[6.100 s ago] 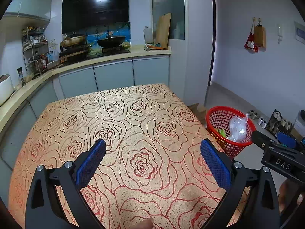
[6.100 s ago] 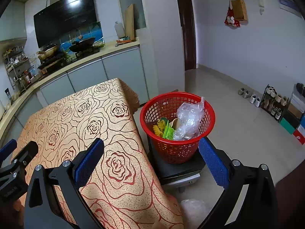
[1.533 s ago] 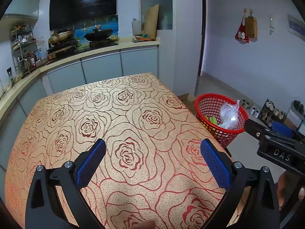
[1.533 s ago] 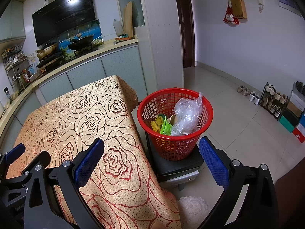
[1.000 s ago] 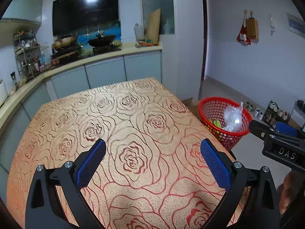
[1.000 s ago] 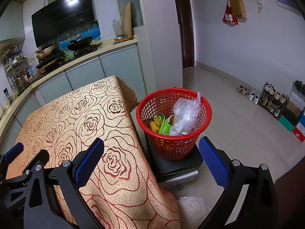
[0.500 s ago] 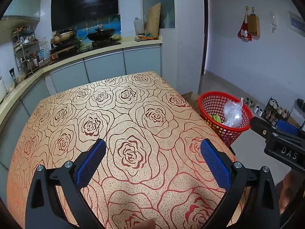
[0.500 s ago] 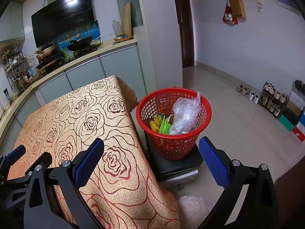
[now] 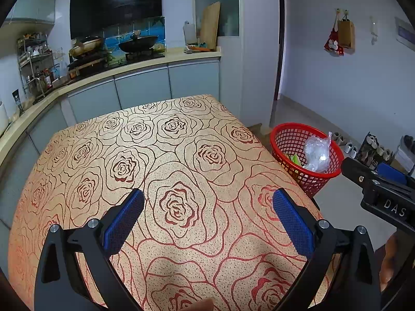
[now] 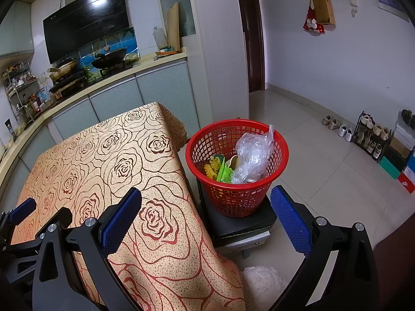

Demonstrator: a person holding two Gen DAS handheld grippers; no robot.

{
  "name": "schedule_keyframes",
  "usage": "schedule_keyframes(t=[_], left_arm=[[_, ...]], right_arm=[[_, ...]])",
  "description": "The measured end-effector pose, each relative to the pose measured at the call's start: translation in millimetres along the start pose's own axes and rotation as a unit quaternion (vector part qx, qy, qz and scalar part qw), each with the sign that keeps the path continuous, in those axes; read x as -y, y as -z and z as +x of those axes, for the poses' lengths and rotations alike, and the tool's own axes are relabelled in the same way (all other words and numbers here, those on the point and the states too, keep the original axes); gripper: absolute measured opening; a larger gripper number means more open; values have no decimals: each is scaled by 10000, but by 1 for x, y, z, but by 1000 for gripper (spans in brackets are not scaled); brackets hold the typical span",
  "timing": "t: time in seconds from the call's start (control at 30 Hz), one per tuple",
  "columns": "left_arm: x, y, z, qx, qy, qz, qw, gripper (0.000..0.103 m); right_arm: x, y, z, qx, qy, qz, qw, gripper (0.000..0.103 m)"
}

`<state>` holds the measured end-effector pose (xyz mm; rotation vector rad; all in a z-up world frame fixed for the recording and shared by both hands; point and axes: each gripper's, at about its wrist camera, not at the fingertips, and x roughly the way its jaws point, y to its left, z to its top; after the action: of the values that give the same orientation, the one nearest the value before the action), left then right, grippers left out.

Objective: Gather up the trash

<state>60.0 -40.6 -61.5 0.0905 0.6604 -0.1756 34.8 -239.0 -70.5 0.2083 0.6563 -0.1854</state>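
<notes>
"DAS" — right hand-held gripper.

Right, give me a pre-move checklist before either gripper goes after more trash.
1. Left gripper open and empty: ok.
2. Right gripper open and empty: ok.
3. Red basket upright on the black stool: ok.
4. Room left in the basket above the clear plastic bag: ok.
5. Trash left on the tablecloth: none in view.
6. Trash on the floor behind the table: cannot tell.
</notes>
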Motion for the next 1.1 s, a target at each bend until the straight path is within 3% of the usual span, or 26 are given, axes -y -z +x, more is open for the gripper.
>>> schedule_keyframes(t=[0.73,0.97,1.1], left_arm=[[2,2,3,-70,77,40,9999,96],[1,2,-7,327,-264,129,9990,96],[-2,0,-3,187,-152,60,9997,96]], right_arm=[[-2,0,3,-9,8,-38,10000,97],[-2,0,3,-9,10,-30,10000,97],[-3,3,4,-1,-3,-32,10000,97]])
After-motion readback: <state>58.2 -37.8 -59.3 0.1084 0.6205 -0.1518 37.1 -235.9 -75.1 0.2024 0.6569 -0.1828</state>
